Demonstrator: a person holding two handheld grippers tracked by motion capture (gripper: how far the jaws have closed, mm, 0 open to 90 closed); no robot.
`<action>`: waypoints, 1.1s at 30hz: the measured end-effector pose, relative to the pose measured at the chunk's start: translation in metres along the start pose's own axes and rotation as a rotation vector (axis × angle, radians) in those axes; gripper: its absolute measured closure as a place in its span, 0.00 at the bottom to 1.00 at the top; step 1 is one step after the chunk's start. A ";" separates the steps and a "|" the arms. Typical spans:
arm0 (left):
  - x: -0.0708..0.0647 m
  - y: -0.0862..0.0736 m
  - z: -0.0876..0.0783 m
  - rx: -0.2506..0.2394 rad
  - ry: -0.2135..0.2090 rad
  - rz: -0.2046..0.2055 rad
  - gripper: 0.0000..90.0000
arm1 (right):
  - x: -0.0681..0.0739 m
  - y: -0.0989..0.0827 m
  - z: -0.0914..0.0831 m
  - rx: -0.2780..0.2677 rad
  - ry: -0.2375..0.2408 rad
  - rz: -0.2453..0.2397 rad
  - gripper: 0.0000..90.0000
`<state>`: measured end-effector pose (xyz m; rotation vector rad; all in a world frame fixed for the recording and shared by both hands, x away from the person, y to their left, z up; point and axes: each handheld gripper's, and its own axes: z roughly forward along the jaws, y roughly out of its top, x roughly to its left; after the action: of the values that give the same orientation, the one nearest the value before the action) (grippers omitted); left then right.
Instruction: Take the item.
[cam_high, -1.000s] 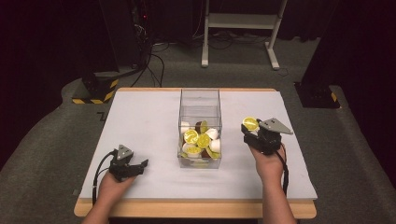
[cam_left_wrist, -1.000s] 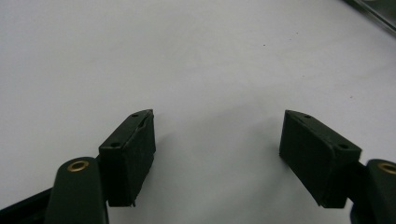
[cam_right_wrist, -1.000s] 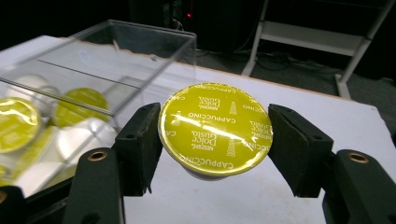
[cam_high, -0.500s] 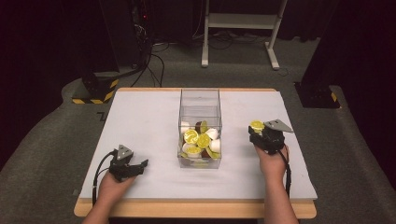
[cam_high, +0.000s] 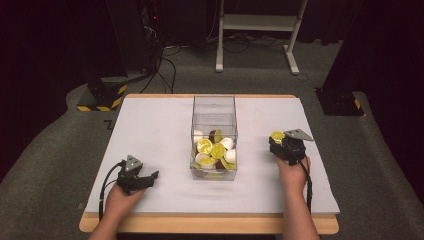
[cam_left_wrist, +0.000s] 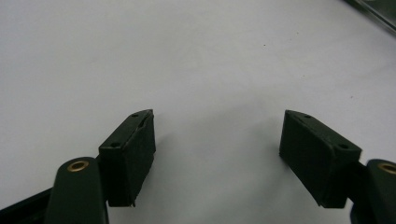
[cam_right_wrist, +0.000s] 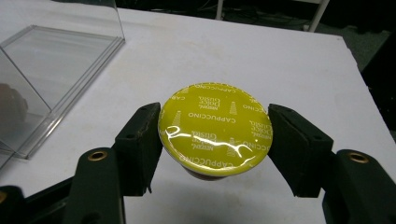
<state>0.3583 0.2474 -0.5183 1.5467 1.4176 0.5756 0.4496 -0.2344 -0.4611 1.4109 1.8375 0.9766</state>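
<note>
On a white table top (cam_high: 155, 125), seen from above, a clear plastic box (cam_high: 214, 107) stands upright in the middle, its lower part holding a heap of coffee capsules (cam_high: 214, 150), some with yellow-green foil lids, some white, some brown. To the right of the box, apart from it, the right gripper (cam_high: 278, 139) sits in a person's hand just above the table surface. Its two black jaws clamp a single coffee capsule (cam_right_wrist: 215, 125) from both sides; the capsule's round yellow-green foil lid faces up and reads "Cappuccino". In the right gripper view, the capsule hangs over bare white table, with a corner of the clear box off to the left.

At the near left of the table, well apart from the box, the left gripper (cam_high: 150, 176) rests in the person's other hand, low over the surface. In the left gripper view, the left gripper (cam_left_wrist: 217, 140) has its jaws spread wide with nothing between them, bare white table beneath.
</note>
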 end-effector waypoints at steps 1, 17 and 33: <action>0.000 0.000 0.000 -0.002 -0.001 -0.006 0.30 | -0.001 -0.001 0.002 0.004 0.000 0.000 0.42; -0.001 0.000 0.001 -0.009 -0.001 -0.012 0.30 | -0.006 -0.013 0.016 0.082 -0.030 0.001 0.42; 0.000 0.000 0.000 -0.003 -0.001 -0.006 0.30 | -0.007 -0.020 0.021 0.114 -0.027 0.004 0.39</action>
<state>0.3584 0.2471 -0.5184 1.5403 1.4192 0.5729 0.4582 -0.2404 -0.4895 1.4880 1.8967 0.8621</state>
